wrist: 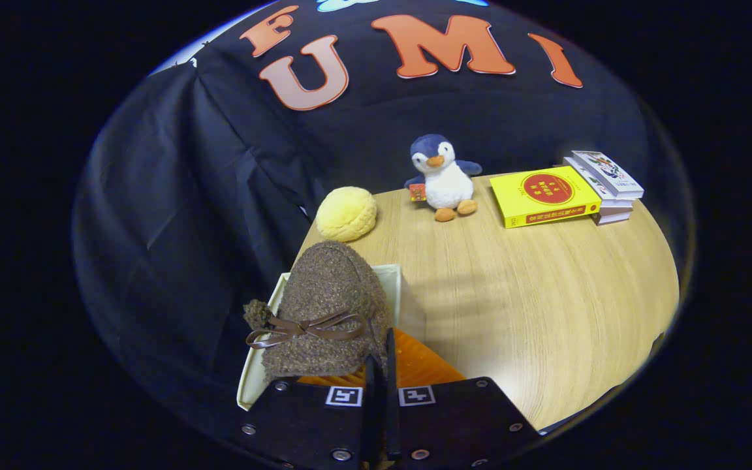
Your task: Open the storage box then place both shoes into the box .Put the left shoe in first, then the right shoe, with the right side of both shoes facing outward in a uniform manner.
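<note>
Gripper point(381, 365) fingers nearly closed, seemingly pinching shoe point(327, 313) at its heel edge, just ahead. Shoe hangs toe-forward over open storage box point(397, 281), w/ orange interior showing beside fingers. Looks light, soft, fuzzy, prob. squashy; heel rim likely the firmest grab spot.

The gripper point(381, 372) has its two fingers drawn almost together, pinching the heel edge of a brown fuzzy shoe point(327, 313) with a thin leather bow point(304, 328). The shoe hangs toe-forward over the open storage box point(394, 281), whose pale wall and orange lid point(425, 365) show just beside it. Beyond, on the wooden table point(546, 294), sit a yellow bun-shaped toy point(346, 213), a plush penguin point(442, 177) (upright, facing the fingers) and a yellow book point(544, 194) beside a small book stack point(606, 186).
</note>
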Demonstrator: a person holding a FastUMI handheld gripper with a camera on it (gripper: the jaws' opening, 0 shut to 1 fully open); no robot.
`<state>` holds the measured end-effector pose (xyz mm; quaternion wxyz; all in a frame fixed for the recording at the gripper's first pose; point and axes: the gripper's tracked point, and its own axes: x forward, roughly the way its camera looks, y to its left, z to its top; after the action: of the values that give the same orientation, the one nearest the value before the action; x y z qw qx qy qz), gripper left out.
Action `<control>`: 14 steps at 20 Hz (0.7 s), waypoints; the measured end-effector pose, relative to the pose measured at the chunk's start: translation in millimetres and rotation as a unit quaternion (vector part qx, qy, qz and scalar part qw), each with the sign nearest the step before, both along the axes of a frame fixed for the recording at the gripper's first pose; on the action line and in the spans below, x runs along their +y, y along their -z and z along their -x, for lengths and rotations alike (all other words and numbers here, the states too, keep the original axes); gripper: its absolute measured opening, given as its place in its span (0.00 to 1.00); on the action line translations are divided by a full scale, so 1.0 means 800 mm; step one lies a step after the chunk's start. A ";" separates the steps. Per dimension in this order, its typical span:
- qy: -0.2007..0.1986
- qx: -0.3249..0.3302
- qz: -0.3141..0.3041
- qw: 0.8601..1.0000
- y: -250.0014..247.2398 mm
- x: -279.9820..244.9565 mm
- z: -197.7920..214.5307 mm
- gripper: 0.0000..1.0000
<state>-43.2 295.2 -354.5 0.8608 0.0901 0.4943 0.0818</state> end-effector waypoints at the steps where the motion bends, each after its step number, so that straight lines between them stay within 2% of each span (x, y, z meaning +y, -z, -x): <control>1: -0.005 0.005 0.006 1.000 0.008 0.009 0.000 0.06; 9: -0.029 0.054 0.066 0.996 0.058 0.023 0.018 0.09; 14: -0.056 0.088 0.027 0.994 0.046 0.037 0.040 0.31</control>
<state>-75.0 324.5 -391.1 0.8104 0.0455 0.5740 0.1082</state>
